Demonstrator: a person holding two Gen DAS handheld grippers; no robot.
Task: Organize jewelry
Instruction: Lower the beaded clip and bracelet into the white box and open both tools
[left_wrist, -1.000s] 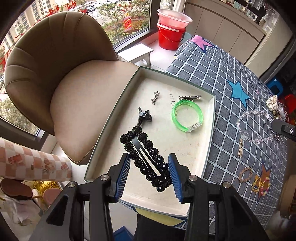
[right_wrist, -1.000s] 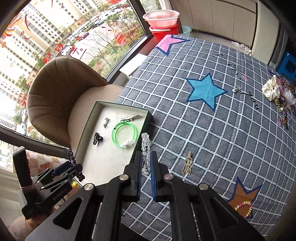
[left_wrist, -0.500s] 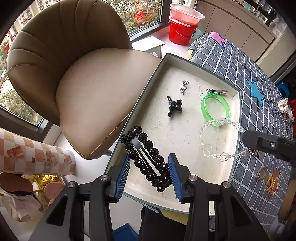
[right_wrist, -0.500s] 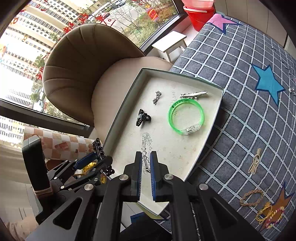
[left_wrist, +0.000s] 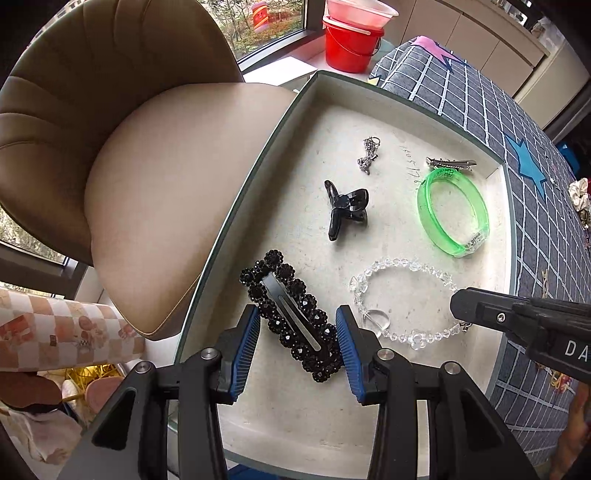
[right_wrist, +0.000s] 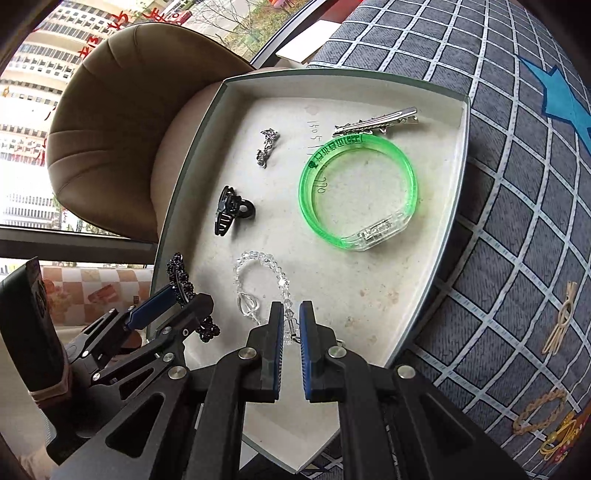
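Note:
My left gripper (left_wrist: 299, 321) is shut on a black beaded hair clip (left_wrist: 291, 314), holding it low over the near left part of the white tray (left_wrist: 406, 99). My right gripper (right_wrist: 291, 314) is shut on one end of a clear bead bracelet (right_wrist: 258, 280), whose loop spreads low over the tray floor just right of the black clip. In the left wrist view the same bracelet (left_wrist: 402, 266) runs to the right gripper's tip (left_wrist: 458, 306). Whether the bracelet rests on the floor I cannot tell.
In the tray lie a green bangle (left_wrist: 452, 214), a black claw clip (left_wrist: 345, 210), a silver clip (left_wrist: 450, 162) and a small silver charm (left_wrist: 369, 155). A beige chair (left_wrist: 147, 184) stands left of the tray. Woven bracelets (right_wrist: 539, 410) lie on the checked cloth (right_wrist: 517, 221).
Both grippers have come down closer to the tray. The right gripper carried the clear bracelet from the cloth's edge to over the tray, beside the black clip.

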